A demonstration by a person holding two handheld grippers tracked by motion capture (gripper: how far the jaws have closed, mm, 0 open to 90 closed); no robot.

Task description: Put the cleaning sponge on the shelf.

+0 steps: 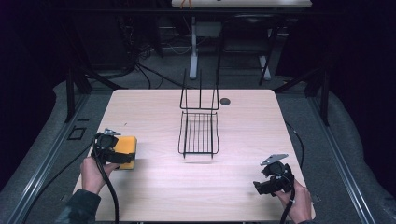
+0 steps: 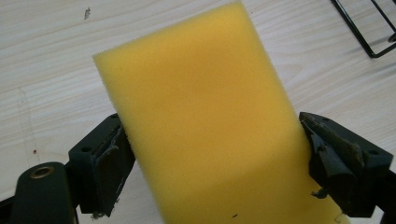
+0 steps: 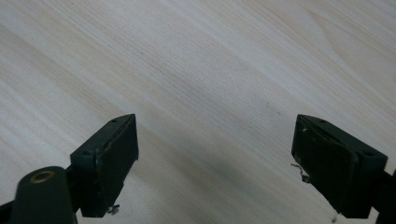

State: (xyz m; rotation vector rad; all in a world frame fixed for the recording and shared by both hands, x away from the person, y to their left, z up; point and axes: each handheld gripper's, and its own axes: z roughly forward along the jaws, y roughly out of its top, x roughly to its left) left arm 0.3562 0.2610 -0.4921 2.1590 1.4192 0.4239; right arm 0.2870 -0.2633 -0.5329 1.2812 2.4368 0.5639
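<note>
Left claw (image 1: 125,156) is clamped on the yellow sponge (image 1: 126,150), one jaw on each long side. The left gripper view shows the sponge (image 2: 210,126) wedged between both pads and tilted, with wood grain under it, so it looks lifted off the bench (image 1: 154,186), or at least partly; hard to tell how much clearance from above. It sits near the bench's left edge, roughly midway front to back.

Right claw (image 1: 259,185) is wide open with nothing between the jaws, parked near the front right corner. The right gripper view shows bare wood below it.

Progress, my read: the grasp is done and transport hasn't really begun. The likely destination is the black wire rack (image 1: 199,133) in the middle of the bench, toward the far edge. Its flat grid tray is empty and its upright back frame stands on the far side. What's left: carry the sponge across, set it on the grid, release.

Room to move:
- Open bench between sponge and rack, nothing in the path.
- Rack's near rim is low. Approach from the near or left side and avoid the tall far frame.
- The sponge is close to the left edge, so move inward.
- A small dark round spot (image 1: 225,101) near the far edge, right of the rack, is out of the way.
- The right hand is well apart from the rack, so no conflict.
</note>
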